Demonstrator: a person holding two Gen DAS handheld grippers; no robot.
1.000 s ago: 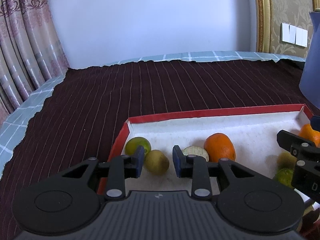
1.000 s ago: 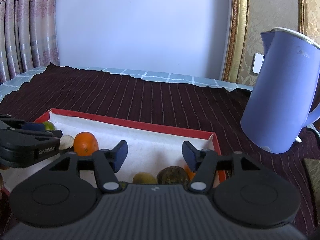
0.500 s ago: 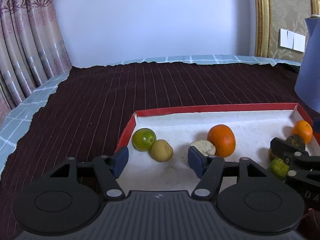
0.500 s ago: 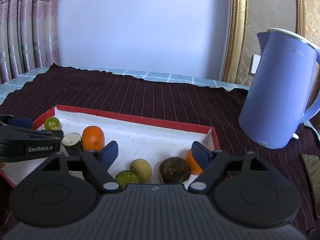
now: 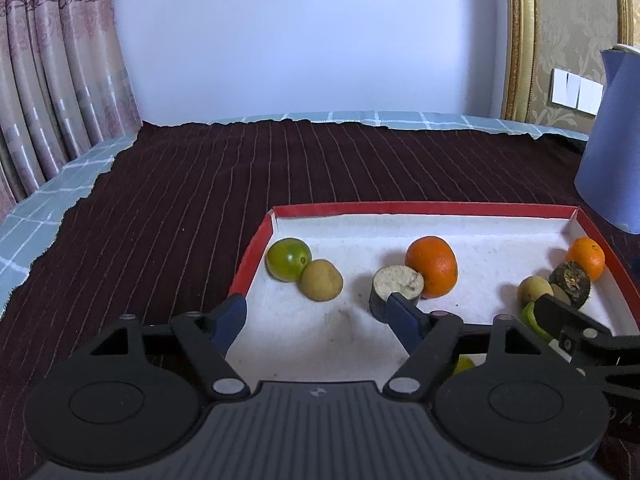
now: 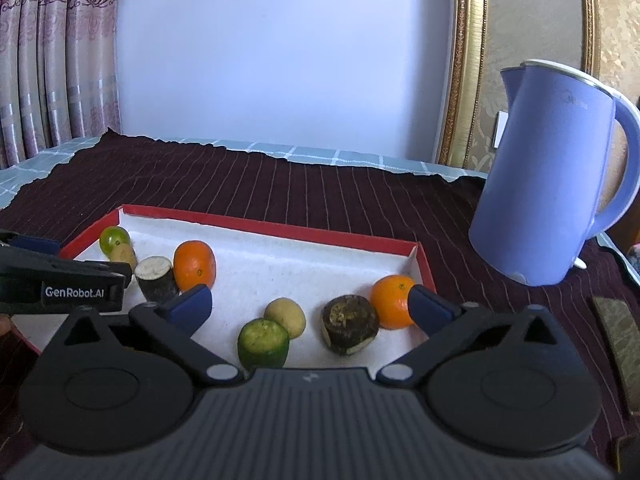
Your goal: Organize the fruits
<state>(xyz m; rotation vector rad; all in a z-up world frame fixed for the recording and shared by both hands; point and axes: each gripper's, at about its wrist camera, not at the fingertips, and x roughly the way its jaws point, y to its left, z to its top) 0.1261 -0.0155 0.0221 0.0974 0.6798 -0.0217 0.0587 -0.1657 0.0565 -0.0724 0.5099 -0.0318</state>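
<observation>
The red-rimmed tray [image 6: 276,229] holds eight fruits: two oranges, two green, two tan, two dark cut. Left claw [image 5: 316,318] and right claw [image 6: 310,306] have just been opening, empty.

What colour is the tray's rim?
Red, around a white inside. The tray rim shows best in the right wrist view.

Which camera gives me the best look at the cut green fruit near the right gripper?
The right wrist view. There the cut green fruit sits whole and unblocked between the open fingers of the right gripper, beside a yellowish fruit. In the left wrist view only a green sliver shows, mostly hidden behind the right gripper's finger.
</observation>
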